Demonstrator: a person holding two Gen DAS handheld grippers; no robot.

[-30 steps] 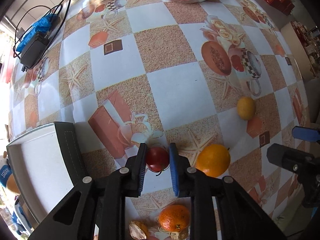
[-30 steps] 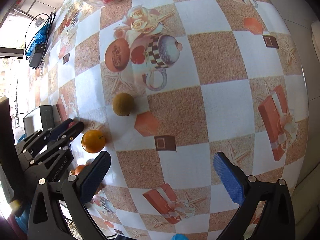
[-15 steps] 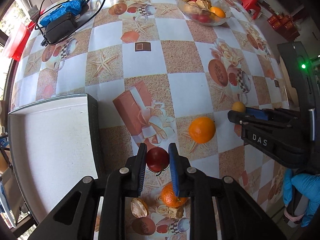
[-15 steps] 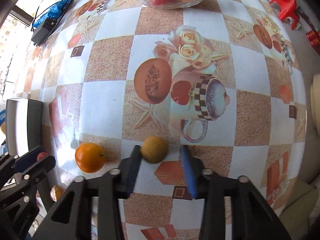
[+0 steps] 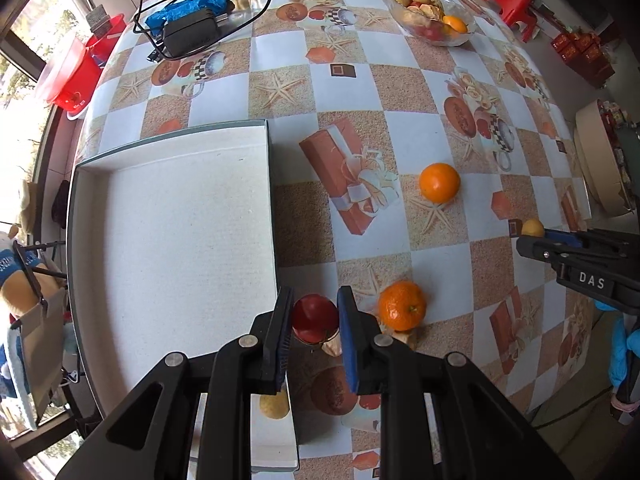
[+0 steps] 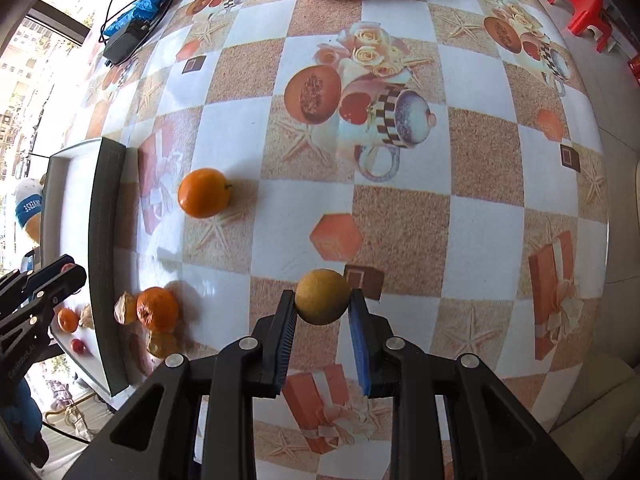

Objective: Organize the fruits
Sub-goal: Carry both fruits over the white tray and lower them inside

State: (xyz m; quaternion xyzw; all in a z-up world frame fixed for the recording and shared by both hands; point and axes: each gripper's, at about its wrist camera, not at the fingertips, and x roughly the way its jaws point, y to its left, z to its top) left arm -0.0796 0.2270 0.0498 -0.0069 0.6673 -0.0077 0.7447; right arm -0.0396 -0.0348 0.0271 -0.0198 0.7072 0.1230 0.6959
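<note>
Two grippers are each clamped on a fruit above the table [image 5: 400, 92] w/ its checked, printed cloth. Left gripper [image 5: 314, 322] holds a small red fruit [image 5: 314, 316] between its blue pads, pointing down, just right of the white tray's [image 5: 172, 240] right wall. Right gripper [image 6: 322, 322] pinches a round yellow fruit [image 6: 322, 296] the same way; jaws narrow, pads pressing both sides. In the left wrist view that yellow fruit shows small at the tip of the right gripper, well right of the tray. Two oranges sit on the cloth right of the tray: a smooth orange [image 5: 439, 182] farther off near the printed gift box, and a bumpier mandarin [image 5: 401, 306] nearer, just right of the red fruit, w/ a scrap of peel [image 5: 332, 346] beside it. Right wrist view shows, inside the tray's near end, a small orange fruit [image 6: 67, 319], a small red one [image 6: 78, 346] & a pale scrap; can't tell what the scrap is. Glass bowl [image 5: 430, 20] w/ mixed fruit stands at the far edge, well apart from the tray. Black adapter w/ cable [image 5: 188, 34] & a blue bag [image 5: 188, 4] lie beyond the tray's far side.
</note>
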